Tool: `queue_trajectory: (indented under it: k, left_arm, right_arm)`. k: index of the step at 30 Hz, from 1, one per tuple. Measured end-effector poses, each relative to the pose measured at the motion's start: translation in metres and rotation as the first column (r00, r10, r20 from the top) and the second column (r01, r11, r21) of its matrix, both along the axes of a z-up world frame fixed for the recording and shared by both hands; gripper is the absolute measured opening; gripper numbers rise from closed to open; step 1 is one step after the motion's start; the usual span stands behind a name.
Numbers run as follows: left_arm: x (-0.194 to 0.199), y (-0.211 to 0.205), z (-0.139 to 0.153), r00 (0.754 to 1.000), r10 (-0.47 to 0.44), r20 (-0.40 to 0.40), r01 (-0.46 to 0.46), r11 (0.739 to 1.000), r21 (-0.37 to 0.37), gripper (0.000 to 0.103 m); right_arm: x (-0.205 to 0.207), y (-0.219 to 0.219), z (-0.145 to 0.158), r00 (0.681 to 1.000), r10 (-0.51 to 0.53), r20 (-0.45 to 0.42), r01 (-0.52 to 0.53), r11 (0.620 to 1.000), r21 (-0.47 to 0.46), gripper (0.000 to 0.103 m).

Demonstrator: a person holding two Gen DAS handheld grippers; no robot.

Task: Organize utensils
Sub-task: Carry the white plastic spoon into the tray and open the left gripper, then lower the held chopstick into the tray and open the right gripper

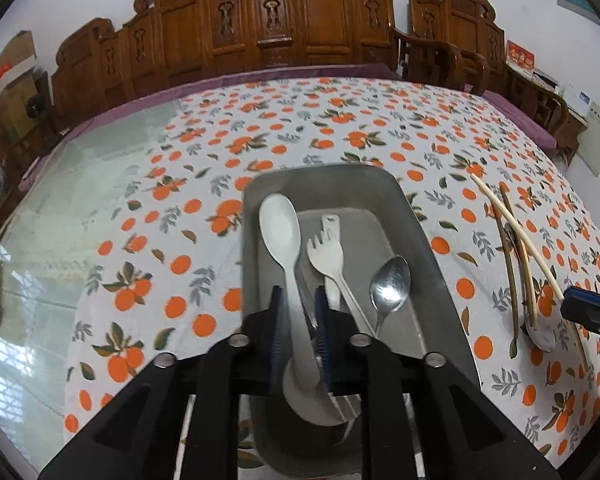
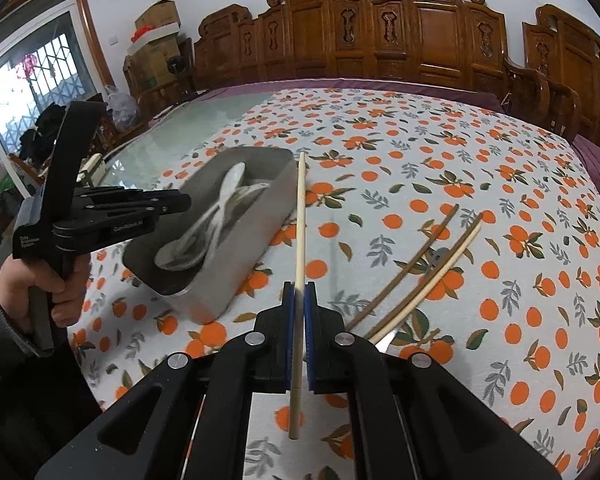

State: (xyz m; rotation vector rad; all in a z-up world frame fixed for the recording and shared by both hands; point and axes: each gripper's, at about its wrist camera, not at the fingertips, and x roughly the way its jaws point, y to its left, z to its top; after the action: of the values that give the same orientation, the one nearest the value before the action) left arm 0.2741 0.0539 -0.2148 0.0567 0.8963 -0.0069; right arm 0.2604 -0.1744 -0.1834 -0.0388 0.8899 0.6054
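While carved wooden chairs [image 2: 420, 32] stood behind the orange-print tablecloth [image 2: 440, 168], the right gripper [image 2: 299, 300] pinched a pale chopstick [image 2: 300, 216] beside the metal tray [image 2: 260, 216]; the left gripper [image 1: 300, 312], jaws parted, straddled a white spoon [image 1: 284, 240].

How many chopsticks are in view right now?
4. One pale chopstick is clamped in the right hand-held gripper; two brown chopsticks and another pale one lie on the tablecloth right of the tray. More could be hidden.

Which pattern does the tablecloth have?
The tablecloth is white with oranges and leaves, clearest in the right wrist view.
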Motion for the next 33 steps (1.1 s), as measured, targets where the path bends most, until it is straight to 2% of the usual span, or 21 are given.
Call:
queue_trajectory:
  k: [5,8,10,14,15,16,24,33]
  left_arm:
    - [-0.004,0.01,0.016,0.999,0.012,0.047,-0.011,1.0,-0.013,0.026]
    - [-0.007,0.015,0.023,0.997,0.016,0.073,-0.015,1.0,-0.016,0.036]
    - [-0.009,0.02,0.026,0.996,0.022,0.083,-0.02,1.0,-0.018,0.047]
    - [-0.011,0.031,0.033,0.995,0.033,0.096,-0.029,0.999,-0.045,0.063]
    - [-0.011,0.034,0.034,0.995,0.032,0.096,-0.027,0.998,-0.051,0.074]
    - [-0.012,0.037,0.035,0.995,0.024,0.097,-0.019,0.998,-0.059,0.077]
    - [-0.02,0.058,0.049,0.99,0.044,0.138,-0.034,0.996,-0.077,0.089]
    - [-0.023,0.081,0.053,0.985,0.084,0.149,-0.073,0.994,-0.079,0.089]
  right_arm:
    - [-0.004,0.021,0.009,0.999,0.028,0.014,-0.028,0.999,-0.026,0.006]
    - [-0.006,0.032,0.013,0.999,0.03,0.011,-0.03,0.999,-0.018,0.006]
    - [-0.005,0.041,0.015,1.0,0.026,0.002,-0.026,1.0,-0.003,0.006]
    - [-0.002,0.059,0.019,1.0,0.031,-0.006,-0.031,1.0,-0.004,0.006]
    - [-0.001,0.063,0.02,0.999,0.032,-0.007,-0.032,0.999,-0.006,0.006]
    - [0.0,0.068,0.022,0.999,0.032,-0.007,-0.032,0.999,-0.01,0.006]
    - [0.013,0.089,0.024,0.999,0.02,-0.025,-0.021,0.999,-0.026,0.006]
    - [0.036,0.112,0.01,0.996,-0.011,-0.092,0.012,1.0,0.009,0.006]
